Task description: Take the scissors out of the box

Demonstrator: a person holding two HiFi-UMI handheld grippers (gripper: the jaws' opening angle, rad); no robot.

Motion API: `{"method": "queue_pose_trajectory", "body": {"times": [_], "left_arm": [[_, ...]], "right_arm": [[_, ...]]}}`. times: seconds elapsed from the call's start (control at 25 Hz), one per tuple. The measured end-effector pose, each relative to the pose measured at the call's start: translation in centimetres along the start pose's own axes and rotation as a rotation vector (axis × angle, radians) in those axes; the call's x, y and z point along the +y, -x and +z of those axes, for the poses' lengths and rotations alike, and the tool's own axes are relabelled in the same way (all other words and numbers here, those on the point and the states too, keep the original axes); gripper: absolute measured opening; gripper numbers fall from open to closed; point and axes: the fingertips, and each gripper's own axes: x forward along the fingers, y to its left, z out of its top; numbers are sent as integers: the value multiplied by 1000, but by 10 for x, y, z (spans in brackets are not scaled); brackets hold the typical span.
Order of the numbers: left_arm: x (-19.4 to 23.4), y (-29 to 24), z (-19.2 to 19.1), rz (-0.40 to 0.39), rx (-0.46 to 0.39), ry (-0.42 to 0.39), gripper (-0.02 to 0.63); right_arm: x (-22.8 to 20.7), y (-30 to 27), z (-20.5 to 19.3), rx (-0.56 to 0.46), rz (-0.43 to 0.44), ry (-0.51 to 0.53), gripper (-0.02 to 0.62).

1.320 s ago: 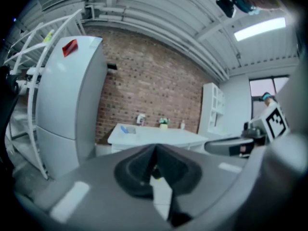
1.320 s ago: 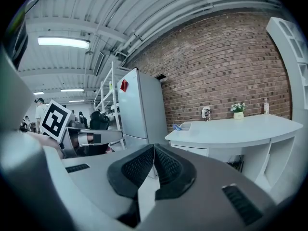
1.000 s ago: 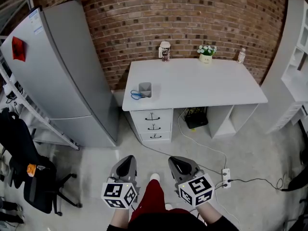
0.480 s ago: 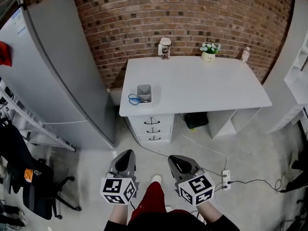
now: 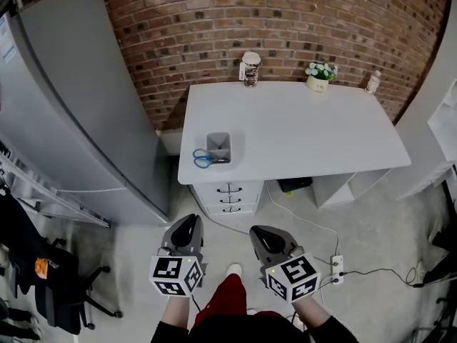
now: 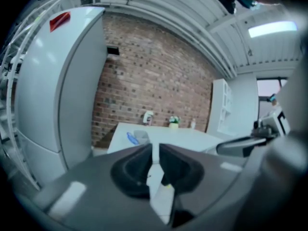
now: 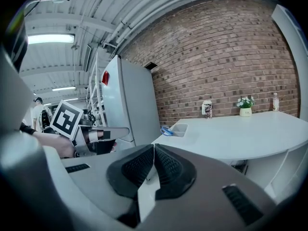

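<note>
1. Left gripper point(image 5: 187, 227) hung low over the floor, well short of the desk point(image 5: 300, 131). Its jaws were opening, with a thin gap between the pads and nothing in it.
2. Right gripper point(image 5: 265, 234) hung beside it, jaws pressed together at the tips and empty.
3. The scissors point(image 5: 203, 158) sat near the desk's front left corner. Their blue handles showed at the left side of the small grey box point(image 5: 219, 146) and the blades ran into it. How they rested on the rim could not be made out.
4. Between the grippers and that corner lay open grey floor, with the drawers point(image 5: 230, 197) just under the box.
5. A tall grey fridge point(image 5: 78, 98) stood close on the desk's left, against the brick wall point(image 5: 285, 20).
6. Along the desk's back edge stood a cup point(image 5: 250, 68), a small flower pot point(image 5: 320, 76) and a bottle point(image 5: 372, 82), all well apart from the box.
7. A power strip point(image 5: 335, 268) and its cable lay on the floor to the right. A black chair point(image 5: 43, 277) stood at the far left.
</note>
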Motion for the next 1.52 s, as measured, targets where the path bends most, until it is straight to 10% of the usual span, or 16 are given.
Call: {"method": "queue_pose_trajectory", "body": {"times": [1.52], "left_arm": [[92,-178,-23,-39,203,172,129]], "right_arm": [[-89,-155,12,128,-49,-98,9]]}}
